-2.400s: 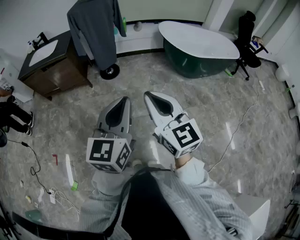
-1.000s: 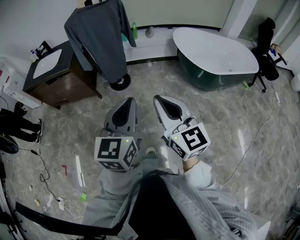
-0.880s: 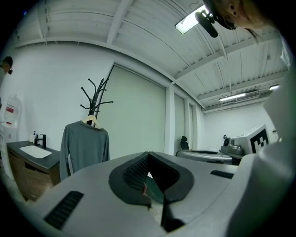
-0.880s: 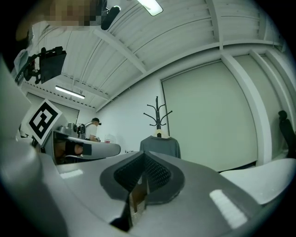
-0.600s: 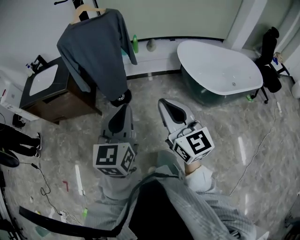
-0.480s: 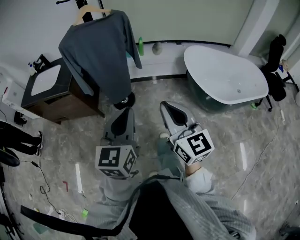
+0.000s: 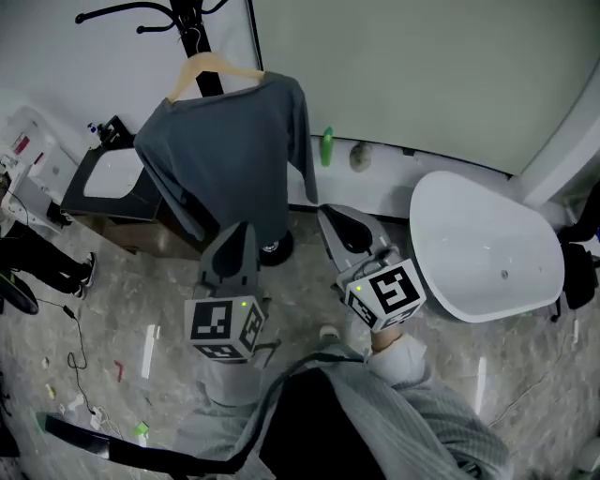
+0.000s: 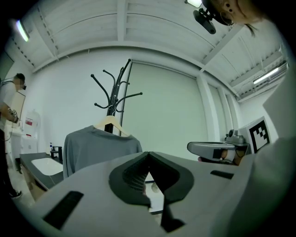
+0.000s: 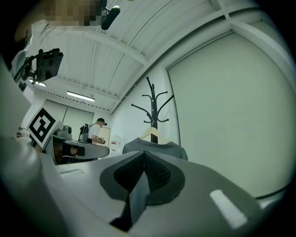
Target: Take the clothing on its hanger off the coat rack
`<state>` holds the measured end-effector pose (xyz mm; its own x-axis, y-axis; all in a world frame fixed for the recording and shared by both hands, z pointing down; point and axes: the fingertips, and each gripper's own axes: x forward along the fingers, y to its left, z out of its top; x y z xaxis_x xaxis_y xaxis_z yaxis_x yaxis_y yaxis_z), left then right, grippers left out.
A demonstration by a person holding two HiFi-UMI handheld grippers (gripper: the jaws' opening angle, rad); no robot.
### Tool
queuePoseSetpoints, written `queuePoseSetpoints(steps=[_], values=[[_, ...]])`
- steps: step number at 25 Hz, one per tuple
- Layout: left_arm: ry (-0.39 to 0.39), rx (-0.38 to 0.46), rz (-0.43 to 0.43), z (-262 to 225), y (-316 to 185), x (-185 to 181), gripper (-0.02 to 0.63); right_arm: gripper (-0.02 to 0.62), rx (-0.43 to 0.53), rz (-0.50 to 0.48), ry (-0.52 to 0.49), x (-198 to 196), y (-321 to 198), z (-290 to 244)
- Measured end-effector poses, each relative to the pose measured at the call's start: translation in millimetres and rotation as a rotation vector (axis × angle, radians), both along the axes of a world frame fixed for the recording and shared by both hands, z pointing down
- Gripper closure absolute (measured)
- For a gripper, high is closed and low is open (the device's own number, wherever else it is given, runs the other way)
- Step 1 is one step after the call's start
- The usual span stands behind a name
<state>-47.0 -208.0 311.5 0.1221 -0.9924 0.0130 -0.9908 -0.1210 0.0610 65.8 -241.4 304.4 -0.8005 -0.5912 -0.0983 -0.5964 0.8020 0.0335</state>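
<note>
A grey sweater (image 7: 230, 159) hangs on a wooden hanger (image 7: 211, 67) from a black coat rack (image 7: 192, 19) by the wall. Both grippers are held side by side in front of it, a short way off and touching nothing. My left gripper (image 7: 239, 230) is shut and empty, its tip below the sweater's hem in the head view. My right gripper (image 7: 330, 214) is shut and empty too, to the right of the sweater. The left gripper view shows the sweater (image 8: 99, 148) and hanger (image 8: 110, 124) ahead, left of the closed jaws. The right gripper view shows the rack (image 9: 152, 104) straight beyond the jaws.
A white bathtub (image 7: 487, 244) stands to the right. A dark vanity with a white sink (image 7: 112, 178) sits left of the rack. A green bottle (image 7: 327, 147) rests on the ledge by the wall. A person's legs (image 7: 37, 262) and floor cables (image 7: 75, 347) are at the left.
The rack and sweater have come closer and lower in the head view, and the rack's hooks and the hanger now show. Both grippers stayed shut and side by side.
</note>
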Motion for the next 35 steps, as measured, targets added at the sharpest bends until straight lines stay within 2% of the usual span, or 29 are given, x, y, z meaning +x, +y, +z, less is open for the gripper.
queuePoseSetpoints(steps=[3,7,13,16,19,23,25,29,32,35], values=[[0.014,-0.011,-0.076,0,-40,-19,0.601,0.592,0.026,-0.064,0.040,-20,-51,-7],[0.006,-0.038,-0.159,9,-77,-52,0.601,0.592,0.004,-0.129,0.041,-53,-104,0],[-0.042,-0.029,-0.231,9,-141,-121,0.601,0.592,0.065,-0.159,0.056,-121,-174,-3],[-0.104,-0.024,-0.247,-4,-177,-155,0.601,0.592,0.141,-0.121,0.074,-151,-211,-22],[-0.199,-0.010,-0.262,-21,-197,-175,0.601,0.592,0.219,-0.074,0.098,-168,-232,-41],[-0.272,-0.005,-0.281,-30,-211,-198,0.601,0.592,0.258,-0.034,0.108,-187,-250,-48],[-0.311,-0.014,-0.296,-34,-220,-209,0.601,0.591,0.273,-0.032,0.117,-198,-263,-51],[-0.319,0.033,-0.325,-50,-225,-223,0.600,0.572,0.343,-0.062,0.100,-209,-273,-64],[-0.397,0.045,-0.364,-67,-220,-229,0.600,0.552,0.397,-0.062,0.144,-215,-279,-70],[-0.455,0.035,-0.383,-76,-227,-233,0.524,0.499,0.419,-0.084,0.189,-226,-287,-70]])
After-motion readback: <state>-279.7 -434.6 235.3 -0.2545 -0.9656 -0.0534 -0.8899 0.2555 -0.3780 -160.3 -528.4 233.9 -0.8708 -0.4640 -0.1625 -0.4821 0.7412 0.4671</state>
